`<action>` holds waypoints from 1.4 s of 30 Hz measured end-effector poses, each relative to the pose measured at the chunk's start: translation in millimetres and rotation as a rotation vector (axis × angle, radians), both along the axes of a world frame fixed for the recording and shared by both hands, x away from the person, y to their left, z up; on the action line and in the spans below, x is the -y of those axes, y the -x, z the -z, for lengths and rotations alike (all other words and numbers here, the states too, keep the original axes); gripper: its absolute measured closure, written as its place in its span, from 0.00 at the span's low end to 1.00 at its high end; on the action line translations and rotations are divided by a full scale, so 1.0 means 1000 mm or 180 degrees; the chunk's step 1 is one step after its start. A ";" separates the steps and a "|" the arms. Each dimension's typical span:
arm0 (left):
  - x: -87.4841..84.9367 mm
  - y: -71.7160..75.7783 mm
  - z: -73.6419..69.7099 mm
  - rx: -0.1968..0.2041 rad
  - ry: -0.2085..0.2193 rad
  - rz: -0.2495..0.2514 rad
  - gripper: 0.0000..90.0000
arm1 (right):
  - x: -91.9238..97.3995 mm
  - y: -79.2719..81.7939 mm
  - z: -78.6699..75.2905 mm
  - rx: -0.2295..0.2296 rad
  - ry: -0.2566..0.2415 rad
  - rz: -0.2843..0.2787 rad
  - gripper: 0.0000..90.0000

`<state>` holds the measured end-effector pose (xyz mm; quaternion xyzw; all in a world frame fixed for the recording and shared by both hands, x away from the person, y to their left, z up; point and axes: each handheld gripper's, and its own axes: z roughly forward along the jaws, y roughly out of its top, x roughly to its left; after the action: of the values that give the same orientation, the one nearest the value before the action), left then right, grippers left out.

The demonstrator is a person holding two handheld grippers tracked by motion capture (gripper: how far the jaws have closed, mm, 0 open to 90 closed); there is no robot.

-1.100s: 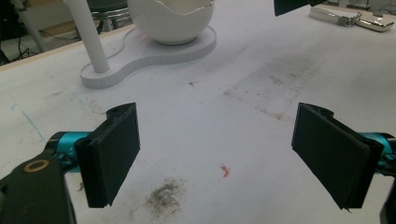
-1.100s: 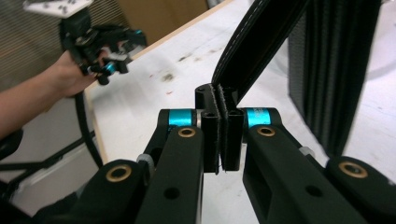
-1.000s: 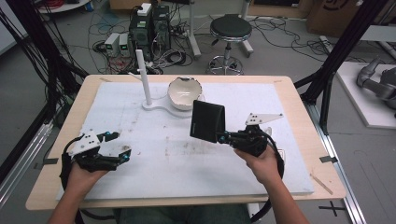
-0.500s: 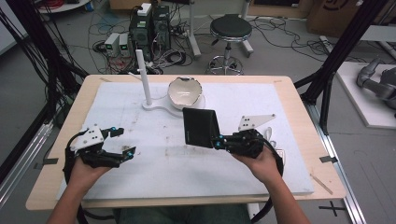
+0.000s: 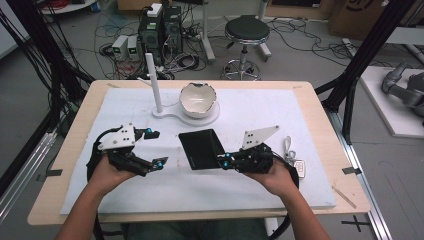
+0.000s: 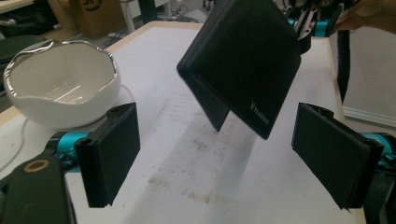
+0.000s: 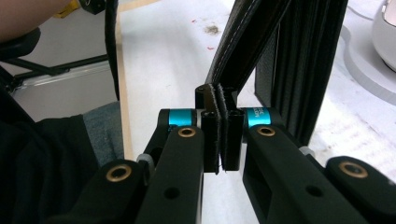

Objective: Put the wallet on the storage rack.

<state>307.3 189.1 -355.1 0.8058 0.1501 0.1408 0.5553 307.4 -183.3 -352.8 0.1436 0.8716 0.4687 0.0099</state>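
Wallet (image 5: pixel 201 148) tipped flatter — right tool (image 5: pixel 223 161) clamped, left tool (image 5: pixel 156 148) agape.

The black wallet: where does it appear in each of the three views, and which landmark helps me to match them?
High view: the black wallet lies near the table's middle, pinched at one edge by the right gripper.
Left gripper view: upper middle, raised above the mat, half open.
Right gripper view: upper middle, rising from the shut jaws.
Shared landmark: the white bowl, at upper left and at the right edge.

small embossed logo on black wallet (image 6: pixel 243 60), illegible
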 end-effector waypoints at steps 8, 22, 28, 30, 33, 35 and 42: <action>0.015 -0.014 -0.005 -0.0082 0.0034 0.0131 0.17 | -0.011 0.004 0.002 0.0041 0.0064 -0.0210 1.00; 0.046 -0.014 0.005 -0.0312 -0.0387 0.0655 0.51 | -0.024 0.007 0.004 0.0083 0.0159 -0.0356 1.00; 0.038 -0.009 0.003 -0.0214 -0.0299 0.0781 0.83 | -0.018 0.005 0.005 0.0079 0.0092 -0.0252 1.00; 0.039 -0.008 0.003 -0.0201 -0.0299 0.0765 0.86 | -0.017 0.005 0.005 0.0069 0.0079 -0.0227 1.00; 0.039 -0.006 0.001 -0.0151 -0.0354 0.0672 0.87 | -0.014 0.003 0.008 0.0062 0.0009 -0.0098 0.85; 0.039 -0.006 0.000 -0.0120 -0.0383 0.0599 0.87 | -0.010 0.000 0.007 0.0010 -0.0124 -0.0006 0.73; 0.031 -0.010 -0.014 0.0063 -0.0332 0.0241 0.87 | 0.012 -0.004 0.002 0.0141 -0.0382 0.0313 0.45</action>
<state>317.4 157.9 -340.8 0.8373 0.1064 0.1353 0.5189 311.8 -194.8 -355.3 0.1762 0.8334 0.5220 0.0436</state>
